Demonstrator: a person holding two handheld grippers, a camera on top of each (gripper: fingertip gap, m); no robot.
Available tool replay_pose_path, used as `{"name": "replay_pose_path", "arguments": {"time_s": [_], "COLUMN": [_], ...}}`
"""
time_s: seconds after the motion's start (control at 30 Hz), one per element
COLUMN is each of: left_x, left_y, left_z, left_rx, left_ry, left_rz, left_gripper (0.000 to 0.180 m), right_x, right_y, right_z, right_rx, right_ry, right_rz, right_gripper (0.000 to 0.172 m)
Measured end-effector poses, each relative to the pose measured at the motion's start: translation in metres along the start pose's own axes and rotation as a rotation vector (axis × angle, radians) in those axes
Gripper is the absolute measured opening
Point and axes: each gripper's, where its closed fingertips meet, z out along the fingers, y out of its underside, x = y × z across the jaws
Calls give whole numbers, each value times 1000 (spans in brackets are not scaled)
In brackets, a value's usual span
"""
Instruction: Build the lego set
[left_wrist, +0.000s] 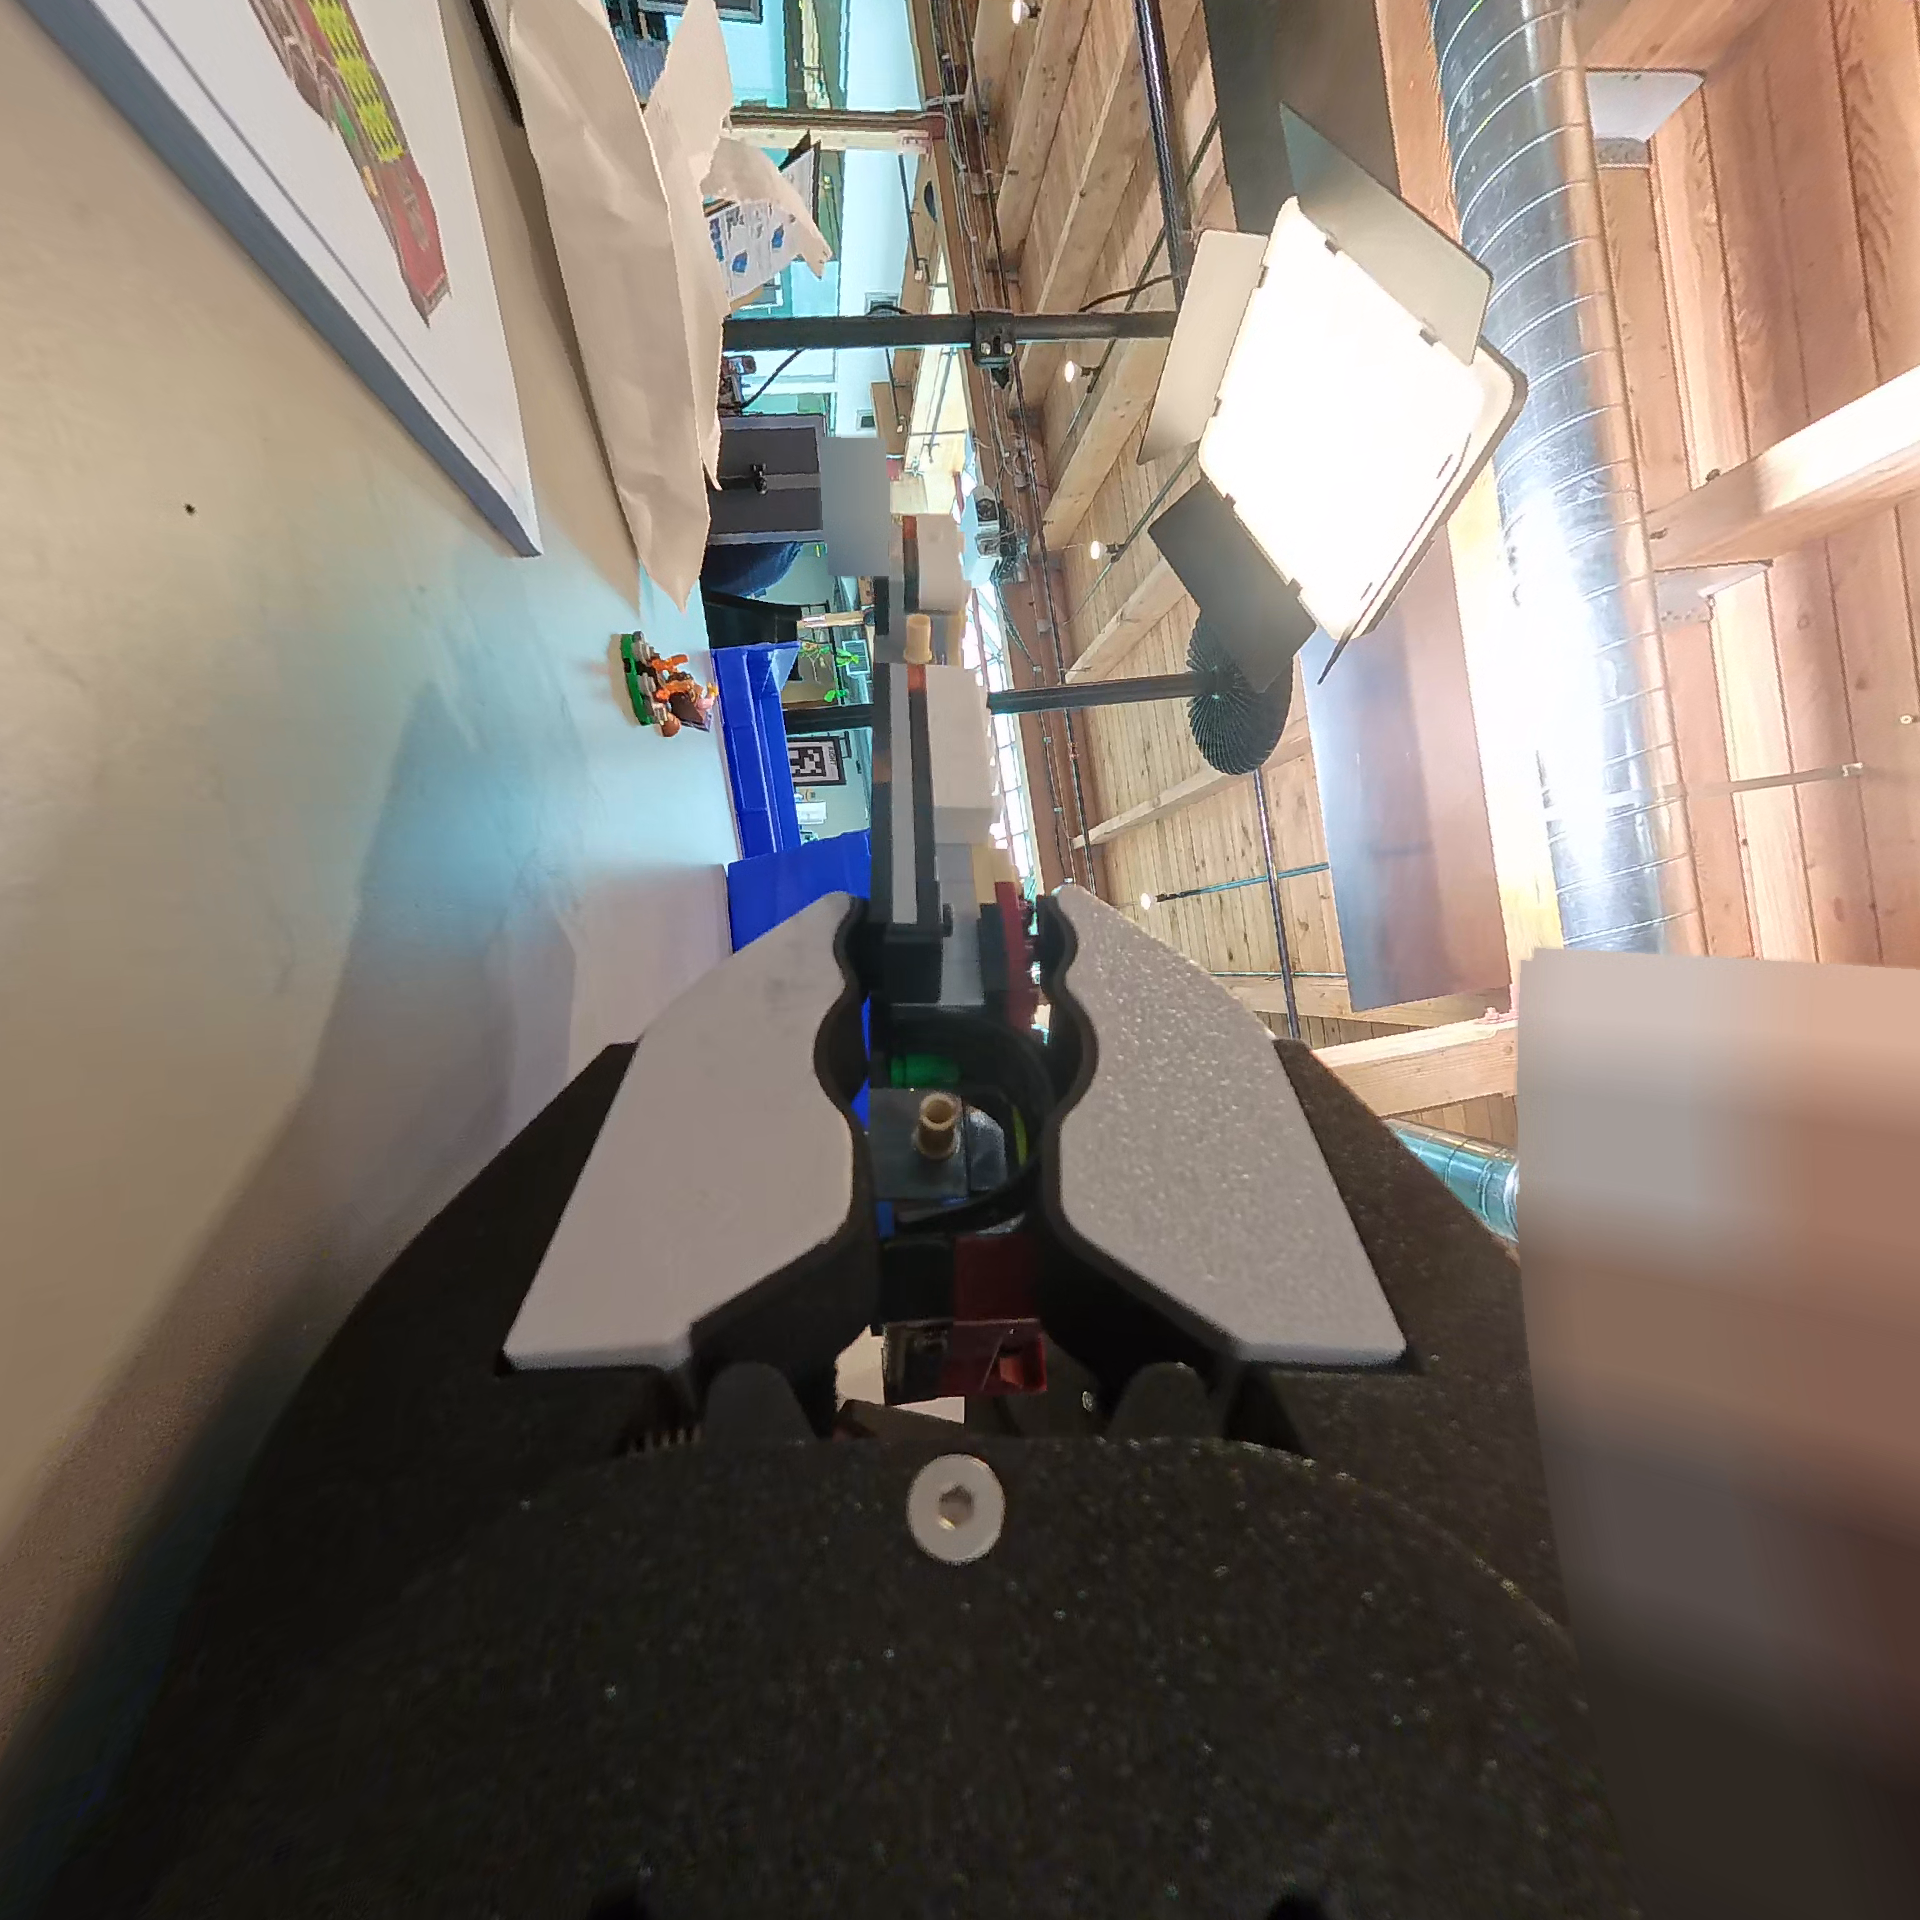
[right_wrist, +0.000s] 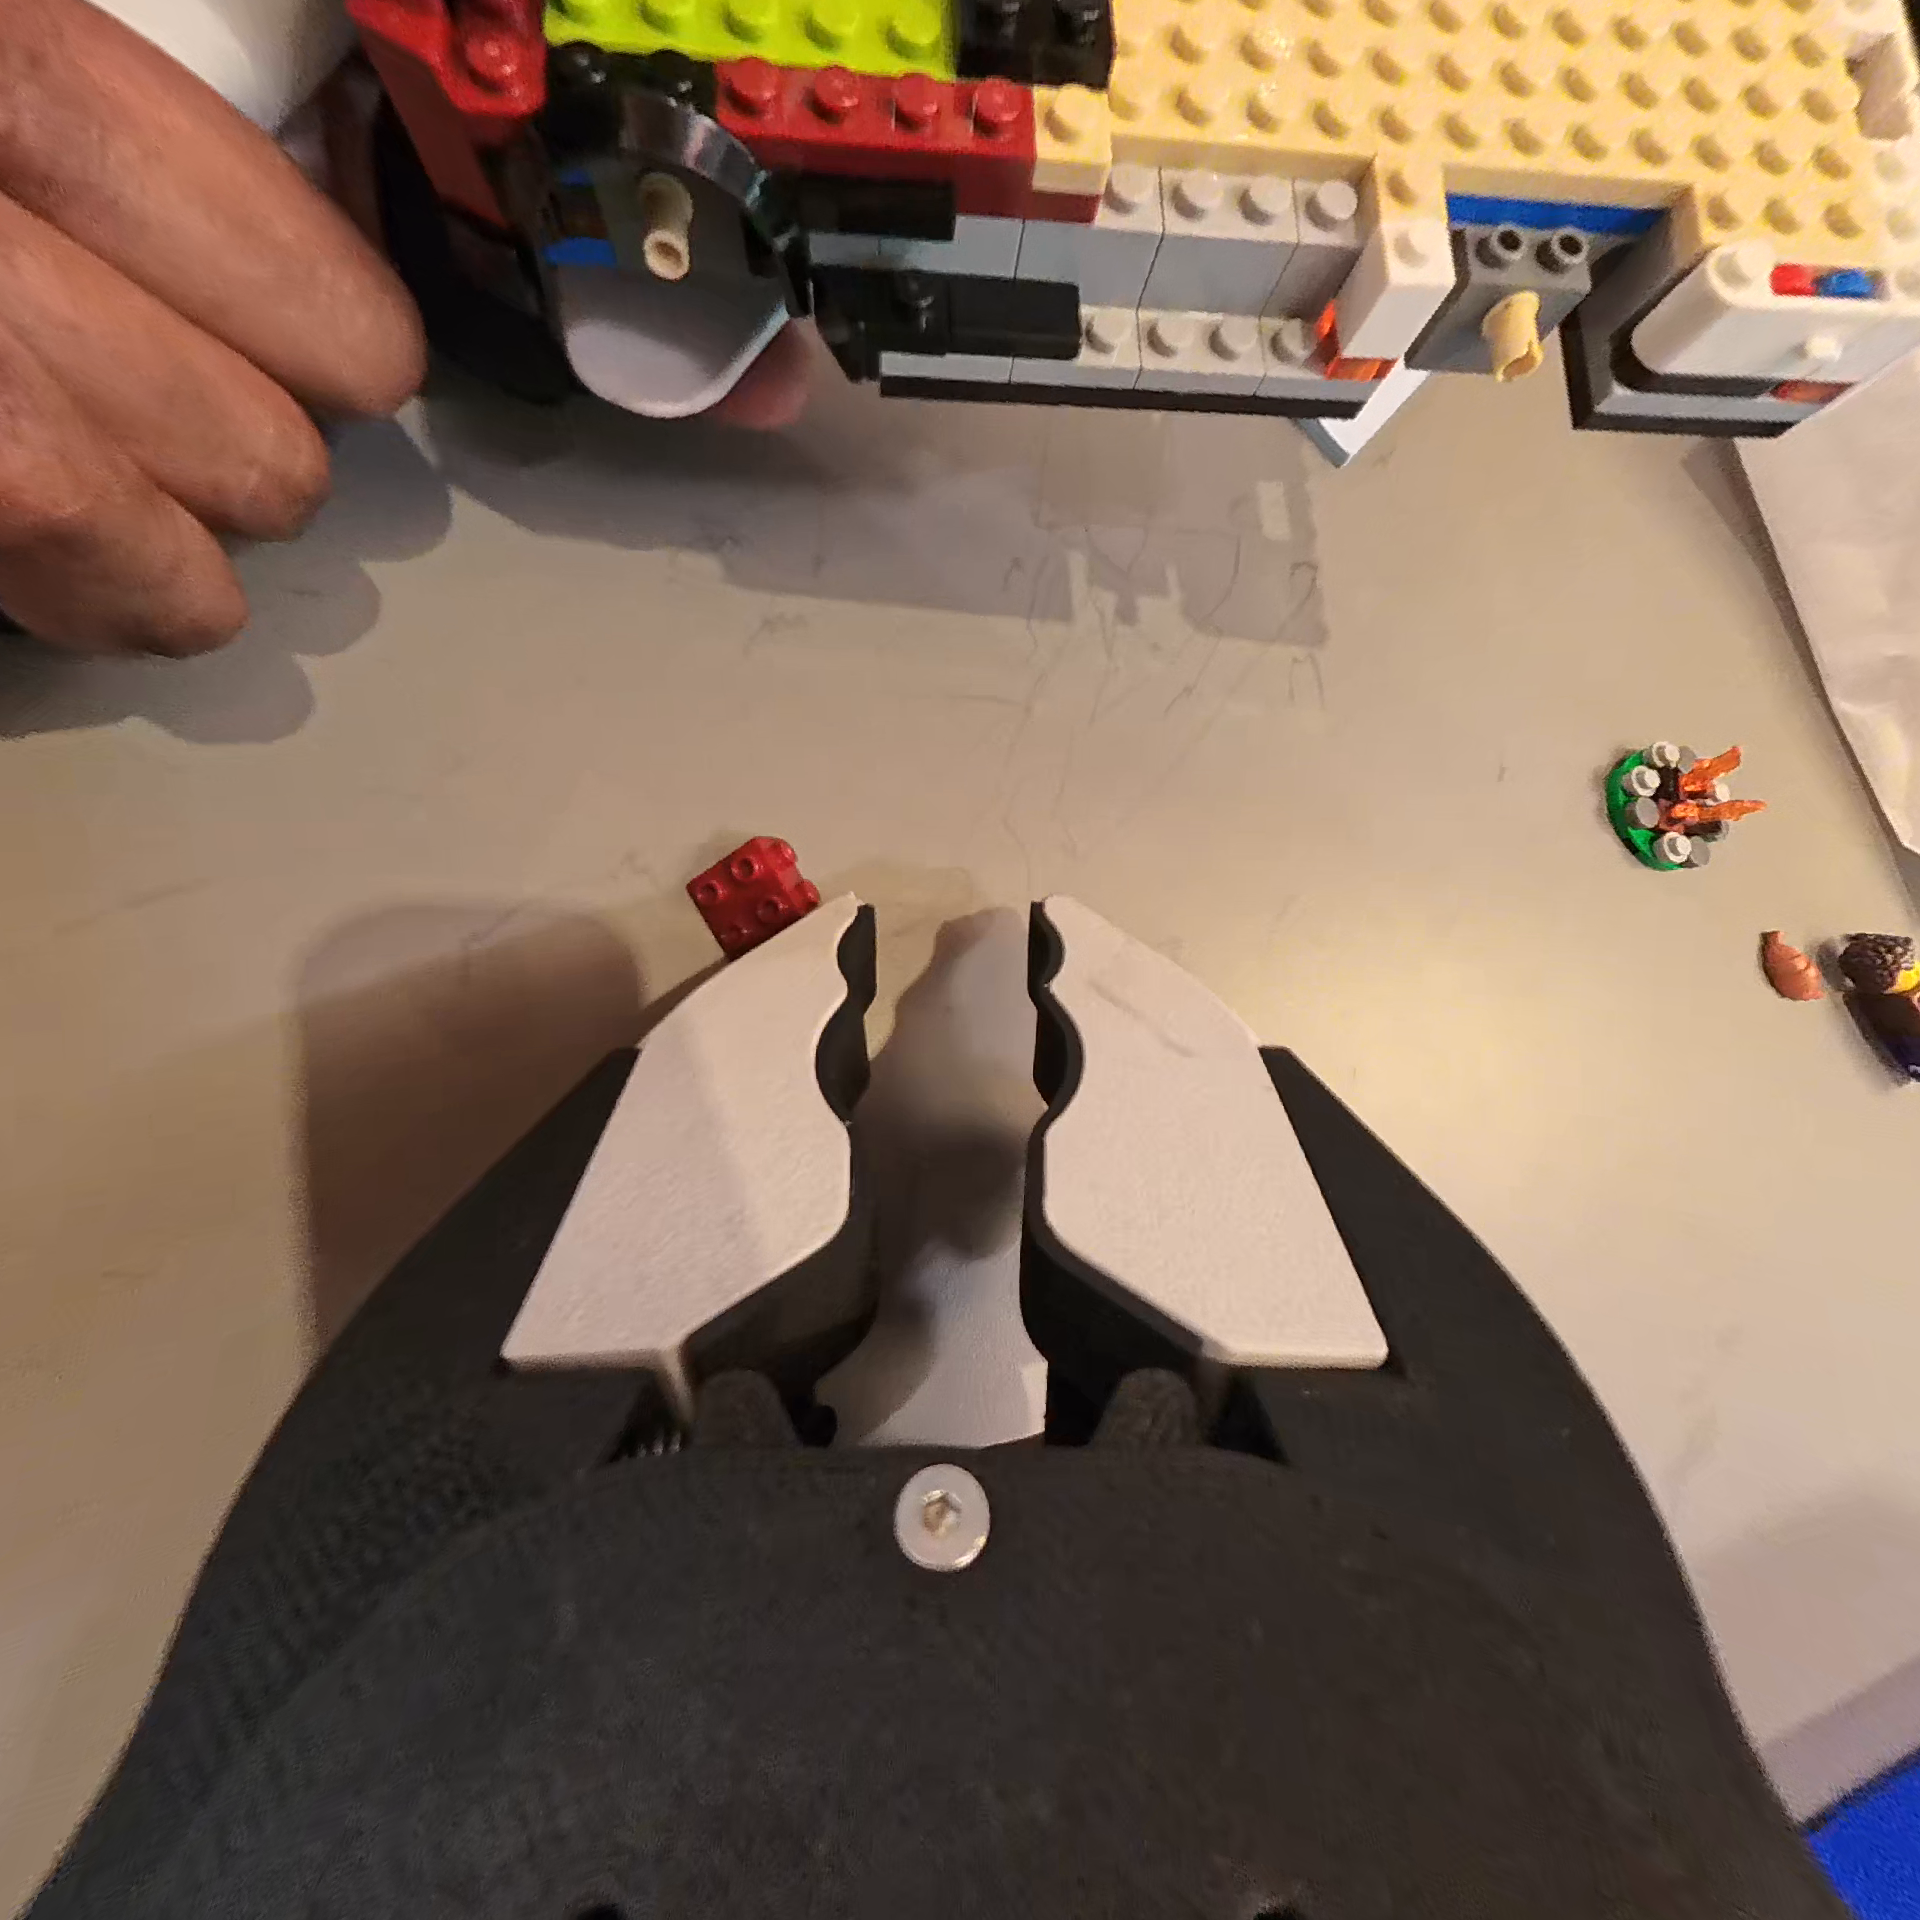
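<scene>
Left hand-held gripper (left_wrist: 954, 935): clamped on the front end of a brick-built vehicle model (left_wrist: 940, 769), both pads pressing its sides, one on the black and grey side, the other on the dark-red side. Model carried sideways, off the table (left_wrist: 208, 935), long body running away from the camera.

Right hand-held gripper (right_wrist: 951, 914): jaws partly spread, nothing between the pads, only bare table (right_wrist: 1351, 1247) visible through the gap. Hovering low over the surface. Loose red brick (right_wrist: 750, 885) lying just beside the left fingertip, outside the gap, not gripped.

Same model in the right wrist view: tan studded top (right_wrist: 1455, 94), grey and white side wall, red and lime front section, tan axle pegs sticking out with no wheels on them. Looks part-built.

Around: small green round piece with orange flames (right_wrist: 1662, 805) on the table well to the right, a brown bit and a small figure (right_wrist: 1881, 987) near the right edge, white paper (right_wrist: 1849, 582) at the far right. Person's hand (right_wrist: 156, 364) at the model's front end. Blue bins (left_wrist: 764, 727), a bright lamp panel (left_wrist: 1340, 416) and a poster (left_wrist: 343, 156) in the left wrist view.

Nothing standing between the right hand-held gripper and the red brick.
</scene>
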Motion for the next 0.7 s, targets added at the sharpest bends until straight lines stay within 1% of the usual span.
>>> {"name": "replay_pose_path", "arguments": {"time_s": [0.13, 0.23, 0.37, 0.47, 0.57, 0.7], "left_x": [-1, -1, -2, -3, -3, -2], "left_y": [0, -1, -3, -4, -4, -3], "left_z": [0, 0, -1, -2, -2, -2], "left_rx": [1, 6, 14, 20, 19, 16], "left_ry": [-4, -7, -12, -15, -17, -16], "left_rz": [-1, -2, -3, -3, -4, -6], "left_gripper": [31, 30, 30, 30, 31, 31], "right_x": [1, 2, 7, -8, -25, -39], "right_y": [2, 4, 10, 10, 7, -1], "right_z": [-1, -4, -13, -20, -20, -14], "right_rx": [-6, -9, -25, -18, -33, -54], "right_ry": [-4, -10, -13, -105, -151, -167], "right_rz": [21, 82, 288, 415, 431, 389], "right_gripper": [28, 28, 27, 26, 24, 21]}}
